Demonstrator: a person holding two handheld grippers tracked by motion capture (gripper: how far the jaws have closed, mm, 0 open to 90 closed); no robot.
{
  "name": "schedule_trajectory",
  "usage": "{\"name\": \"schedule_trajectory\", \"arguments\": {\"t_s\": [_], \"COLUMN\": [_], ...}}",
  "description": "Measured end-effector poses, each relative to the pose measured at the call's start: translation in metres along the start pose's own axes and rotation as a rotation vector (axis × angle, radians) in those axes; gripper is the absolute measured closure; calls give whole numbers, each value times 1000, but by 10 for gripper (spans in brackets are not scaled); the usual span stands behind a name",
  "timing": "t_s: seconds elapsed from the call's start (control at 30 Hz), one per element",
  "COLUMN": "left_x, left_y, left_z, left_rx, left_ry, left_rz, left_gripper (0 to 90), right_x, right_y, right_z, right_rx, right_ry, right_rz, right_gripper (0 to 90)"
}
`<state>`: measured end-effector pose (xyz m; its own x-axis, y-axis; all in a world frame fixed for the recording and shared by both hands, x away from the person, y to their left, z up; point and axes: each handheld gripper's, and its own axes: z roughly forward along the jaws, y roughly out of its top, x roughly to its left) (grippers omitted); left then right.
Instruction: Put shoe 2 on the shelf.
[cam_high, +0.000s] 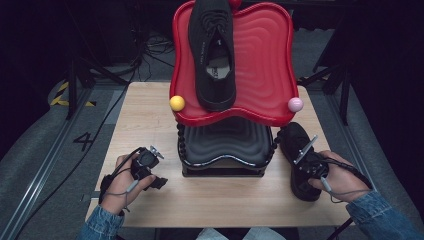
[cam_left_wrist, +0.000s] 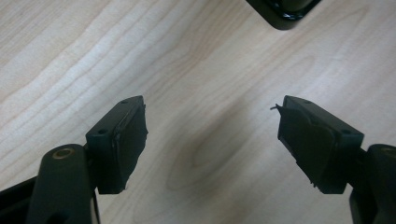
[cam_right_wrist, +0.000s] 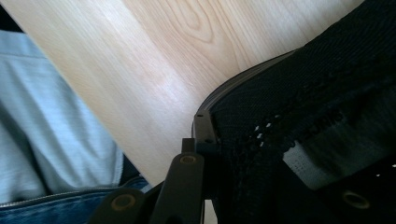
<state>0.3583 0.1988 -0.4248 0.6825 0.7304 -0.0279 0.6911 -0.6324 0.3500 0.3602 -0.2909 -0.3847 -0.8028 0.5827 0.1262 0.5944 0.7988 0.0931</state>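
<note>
A black shoe (cam_high: 212, 55) lies on the red upper tray (cam_high: 260, 60) of a two-tier rack, with its toe toward the back. A second black shoe (cam_high: 296, 139) rests on the wooden table (cam_high: 150, 115) right of the rack. My right gripper (cam_high: 306, 162) is shut on this shoe's collar near the heel. In the right gripper view (cam_right_wrist: 261, 158), one jaw presses the outside of the shoe (cam_right_wrist: 317, 93) and the other sits inside the opening. My left gripper (cam_high: 159, 182) hovers over bare wood left of the rack, open (cam_left_wrist: 212, 140) with nothing between its jaws.
The rack's black lower tray (cam_high: 225, 142) stands under the red one; its corner (cam_left_wrist: 282, 9) shows at the top of the left gripper view. A yellow ball (cam_high: 177, 103) and a pink ball (cam_high: 295, 104) cap the red tray's front corners. The table's front edge is near both hands.
</note>
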Motion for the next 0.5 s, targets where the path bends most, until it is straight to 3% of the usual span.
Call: {"name": "schedule_trajectory", "arguments": {"t_s": [0.2, 0.3, 0.5], "left_x": [-3, -1, 3], "left_y": [-3, -8, -14], "left_z": [-3, -2, 2], "left_rx": [-59, -72, -62], "left_ry": [27, 30, 27], "left_rz": [0, -30, -48], "left_gripper": [238, 234, 235], "right_x": [5, 7, 11], "right_y": [3, 5, 9], "right_z": [-22, -37, -74], "right_rx": [-18, -39, -87], "right_ry": [14, -2, 4], "right_rz": [19, 35, 50], "right_gripper": [873, 872, 871]}}
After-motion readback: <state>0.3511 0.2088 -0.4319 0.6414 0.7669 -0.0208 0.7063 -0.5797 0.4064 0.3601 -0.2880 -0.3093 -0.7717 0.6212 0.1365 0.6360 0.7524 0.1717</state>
